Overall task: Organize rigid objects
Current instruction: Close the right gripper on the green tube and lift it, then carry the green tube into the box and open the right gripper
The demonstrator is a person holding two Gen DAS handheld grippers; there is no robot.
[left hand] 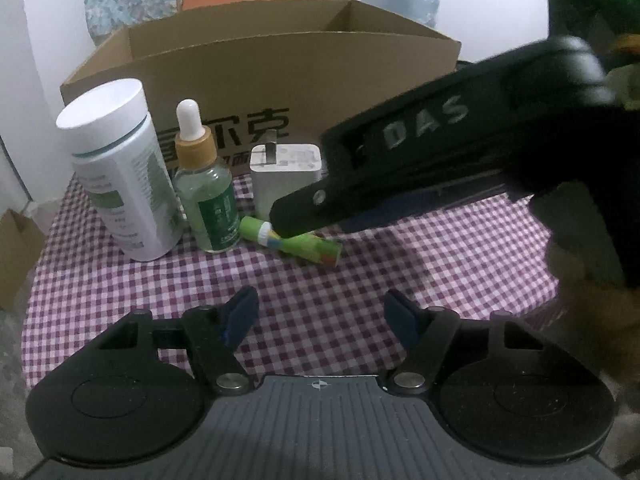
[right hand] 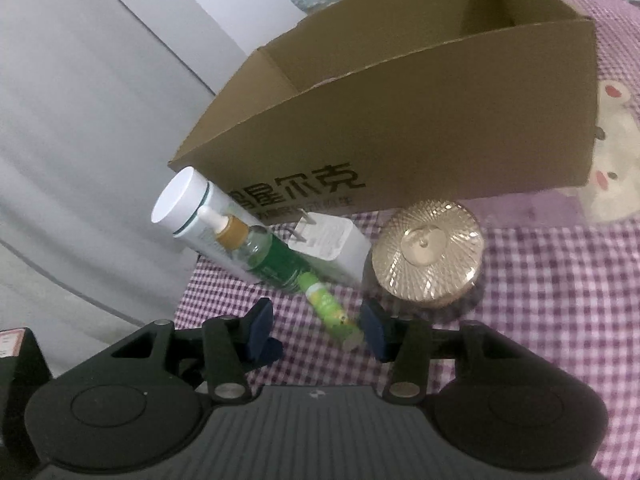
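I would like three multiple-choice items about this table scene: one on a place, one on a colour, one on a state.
1. Where does the white wall charger stand?
A. inside the box
B. in front of the brown cardboard box
C. on the round gold lid

2. What colour is the dropper bottle's rubber bulb?
A. white
B. red
C. black

3. How is the small green tube?
A. upright
B. lying on the checked cloth
C. hanging

Key: 1 B, it stands outside the printed wall; 2 A, the bulb above the tan collar is white; 3 B, it lies flat.
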